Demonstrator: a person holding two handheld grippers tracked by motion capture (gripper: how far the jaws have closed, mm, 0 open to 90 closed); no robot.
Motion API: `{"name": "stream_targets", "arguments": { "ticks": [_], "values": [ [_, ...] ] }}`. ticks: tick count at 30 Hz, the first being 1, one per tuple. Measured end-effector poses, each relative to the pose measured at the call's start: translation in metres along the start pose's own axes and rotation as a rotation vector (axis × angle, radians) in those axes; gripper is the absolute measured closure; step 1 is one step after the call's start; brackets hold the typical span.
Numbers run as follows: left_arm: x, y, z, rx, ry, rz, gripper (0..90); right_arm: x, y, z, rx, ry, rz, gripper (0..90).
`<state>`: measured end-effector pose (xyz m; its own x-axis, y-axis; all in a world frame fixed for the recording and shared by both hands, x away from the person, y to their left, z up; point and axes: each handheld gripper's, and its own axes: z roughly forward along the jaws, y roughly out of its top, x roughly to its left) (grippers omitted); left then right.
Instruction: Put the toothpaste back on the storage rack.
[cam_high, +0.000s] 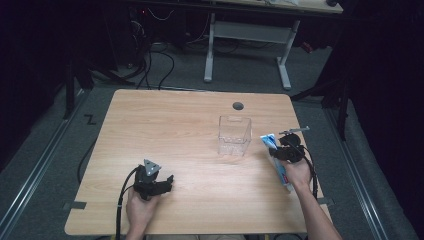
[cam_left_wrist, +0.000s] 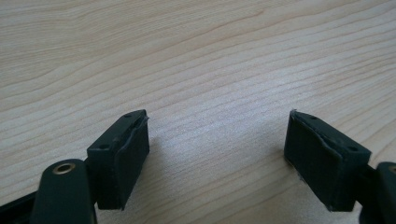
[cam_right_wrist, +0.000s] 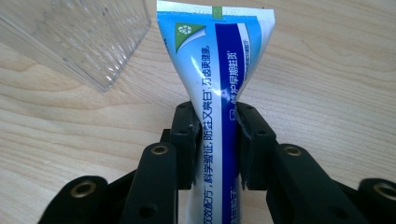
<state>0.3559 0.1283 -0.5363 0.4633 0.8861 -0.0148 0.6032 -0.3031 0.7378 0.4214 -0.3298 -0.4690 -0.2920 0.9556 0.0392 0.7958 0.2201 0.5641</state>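
While the right gripper (cam_right_wrist: 215, 135) clamps the toothpaste tube (cam_right_wrist: 217, 70) at right of frame, left gripper (cam_left_wrist: 217, 149) gapes idle.
Likely next: lift and tip it into the clear box (cam_high: 234, 135) just left.

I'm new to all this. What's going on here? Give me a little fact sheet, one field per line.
Surface: wooden table
Main item: blue and white toothpaste tube, flat crimped end pointing away from the hand
Right gripper: shut on the toothpaste tube, pads pressing its sides
Left gripper: open, nothing between the pads, low over bare wood
Container: clear plastic box, upright, open top, looks empty
Tube versus box: tube just to the right of the box, not in it
Likely next step: perhaps putting the tube into the box
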Motion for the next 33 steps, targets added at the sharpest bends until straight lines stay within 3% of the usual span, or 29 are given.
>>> {"name": "stream_targets", "arguments": {
  "ticks": [16,33],
  "values": [
    [0.0,0.0,0.0,0.0,0.0,0.0,22.4,0.0,-0.004,-0.02,-0.057,0.079,0.008,73.5],
    [0.0,0.0,0.0,0.0,0.0,0.0,22.4,0.003,-0.007,-0.042,-0.152,0.167,0.023,74.1]
  ]
}}
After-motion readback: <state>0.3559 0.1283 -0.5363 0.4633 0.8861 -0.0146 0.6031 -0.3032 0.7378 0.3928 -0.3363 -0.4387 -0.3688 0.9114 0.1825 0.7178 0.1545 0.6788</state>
